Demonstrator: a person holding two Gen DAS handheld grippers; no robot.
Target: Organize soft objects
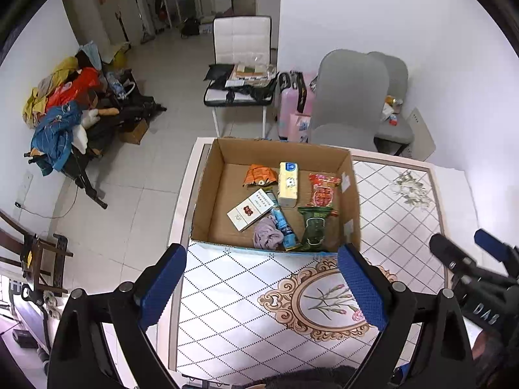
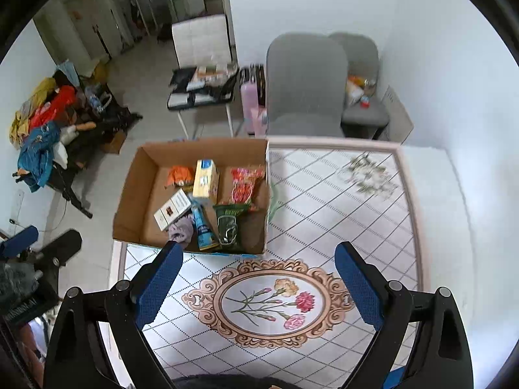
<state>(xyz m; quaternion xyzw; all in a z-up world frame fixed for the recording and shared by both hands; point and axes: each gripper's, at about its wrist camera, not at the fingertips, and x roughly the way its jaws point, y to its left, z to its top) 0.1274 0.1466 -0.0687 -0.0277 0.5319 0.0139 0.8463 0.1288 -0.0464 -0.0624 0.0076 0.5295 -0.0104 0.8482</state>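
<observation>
An open cardboard box [image 1: 207, 194] stands at the table's far left; it also shows in the right wrist view [image 2: 129, 207]. Inside lie a purple cloth [image 1: 267, 235], a blue tube [image 1: 285, 227], a green packet [image 1: 314, 227], a red packet [image 1: 322, 189], a yellow tissue pack [image 1: 288, 183], an orange packet [image 1: 259, 175] and a white carton [image 1: 248, 210]. My left gripper [image 1: 262, 259] is open and empty, held above the table in front of the box. My right gripper [image 2: 258, 253] is open and empty, to the right of the left one.
The table [image 2: 340, 201] has a patterned white top with a flower medallion [image 2: 269, 301]. Two grey chairs [image 2: 305, 84] stand behind it, a white chair [image 1: 241, 64] with items further back. A heap of clothes [image 1: 61, 113] lies on the floor at left.
</observation>
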